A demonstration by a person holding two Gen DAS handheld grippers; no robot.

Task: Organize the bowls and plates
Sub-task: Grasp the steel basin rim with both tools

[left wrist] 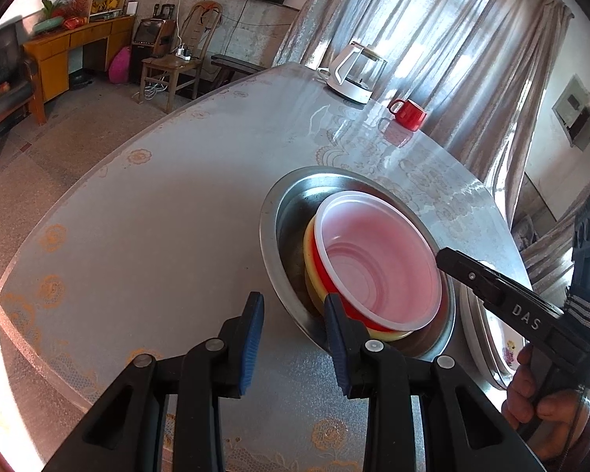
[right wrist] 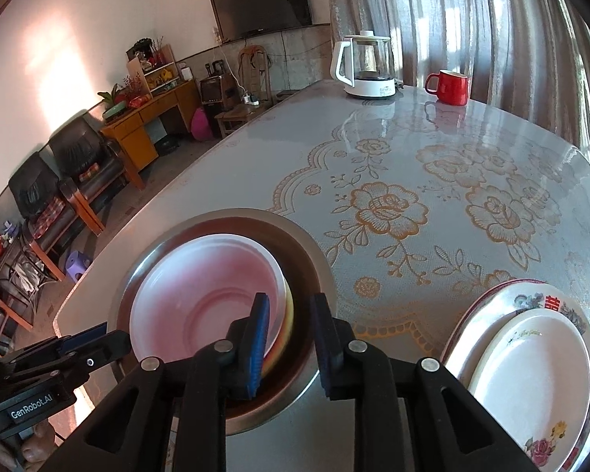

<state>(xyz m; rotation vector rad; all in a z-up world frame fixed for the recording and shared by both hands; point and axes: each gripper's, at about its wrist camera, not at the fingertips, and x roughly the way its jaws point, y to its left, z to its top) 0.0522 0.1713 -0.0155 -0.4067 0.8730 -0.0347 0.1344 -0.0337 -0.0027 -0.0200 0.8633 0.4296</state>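
The nesting step is judged all but done: a red-and-white bowl (right wrist: 204,299) is seated in a yellow bowl (left wrist: 312,275) inside the steel basin (right wrist: 314,259), with the right gripper (right wrist: 291,338) parted narrowly astride their rims, gripping nothing. The left gripper (left wrist: 293,338) is held narrowly open and empty over the basin's seven-o'clock rim. Next, withdrawal is called for; stacked plates (right wrist: 531,362) lie at four o'clock on the floral-clothed table (right wrist: 393,204), a kettle (right wrist: 367,67) and red mug (right wrist: 450,86) at one o'clock before curtains.

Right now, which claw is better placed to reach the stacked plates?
Probably right. The right claw hangs nearest the stacked plates; the left claw is beyond the steel basin, with the right claw between.
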